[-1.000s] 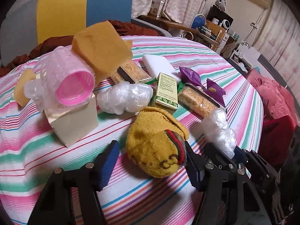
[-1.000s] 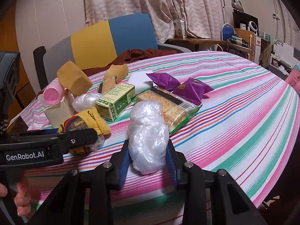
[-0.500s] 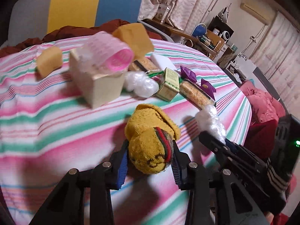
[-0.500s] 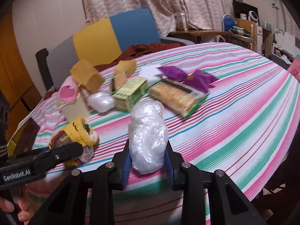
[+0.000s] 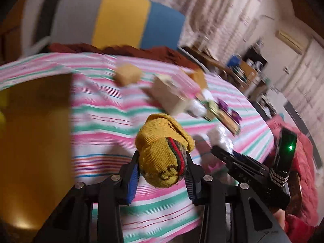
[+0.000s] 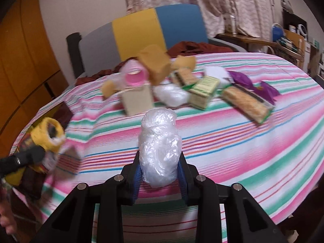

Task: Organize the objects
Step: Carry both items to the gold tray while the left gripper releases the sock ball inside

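Since the earlier frame both grippers have drawn back from the pile toward the near edge of the striped tablecloth [image 6: 232, 141]. Left gripper [image 5: 163, 175]: fingers clamped on a rolled mustard-yellow knitted sock with red-green band [image 5: 164, 151], its bulk protruding ahead of the fingertips. Right gripper [image 6: 161, 175]: fingers clamped on a crumpled clear plastic bundle [image 6: 160, 145], standing upright between them.

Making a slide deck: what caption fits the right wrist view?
Right tool grips a crumpled clear plastic bag above the striped tablecloth.
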A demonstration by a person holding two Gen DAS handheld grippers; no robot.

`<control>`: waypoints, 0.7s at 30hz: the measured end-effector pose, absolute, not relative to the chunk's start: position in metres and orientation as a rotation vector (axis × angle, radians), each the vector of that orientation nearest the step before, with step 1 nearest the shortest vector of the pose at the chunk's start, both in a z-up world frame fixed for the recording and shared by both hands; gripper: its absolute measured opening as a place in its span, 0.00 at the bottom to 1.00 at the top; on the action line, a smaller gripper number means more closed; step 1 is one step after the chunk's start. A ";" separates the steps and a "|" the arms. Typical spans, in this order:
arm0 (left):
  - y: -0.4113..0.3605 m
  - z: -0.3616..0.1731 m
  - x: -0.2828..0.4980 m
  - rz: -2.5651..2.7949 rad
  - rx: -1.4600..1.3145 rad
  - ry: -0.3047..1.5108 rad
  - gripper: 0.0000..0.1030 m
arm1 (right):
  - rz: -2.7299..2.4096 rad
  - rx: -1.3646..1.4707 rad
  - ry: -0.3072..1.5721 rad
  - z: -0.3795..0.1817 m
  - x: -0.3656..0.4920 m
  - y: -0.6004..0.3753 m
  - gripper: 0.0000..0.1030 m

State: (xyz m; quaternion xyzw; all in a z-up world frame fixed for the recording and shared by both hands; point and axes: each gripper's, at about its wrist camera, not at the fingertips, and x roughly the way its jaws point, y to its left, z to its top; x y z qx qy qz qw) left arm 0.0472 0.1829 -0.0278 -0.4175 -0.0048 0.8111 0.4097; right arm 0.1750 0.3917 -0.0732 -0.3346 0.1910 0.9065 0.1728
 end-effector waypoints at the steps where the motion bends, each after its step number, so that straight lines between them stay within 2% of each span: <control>1: 0.168 -0.025 0.042 2.077 -1.047 -0.032 0.38 | 2.587 -0.951 0.540 -0.071 0.173 0.387 0.30; 12: 0.053 -0.033 -0.006 2.345 -1.158 -0.138 0.39 | 2.806 -0.948 0.475 -0.035 0.144 0.322 0.30; 21: 0.003 -0.054 -0.026 2.491 -1.341 -0.082 0.39 | 2.987 -0.981 0.420 -0.007 0.119 0.266 0.30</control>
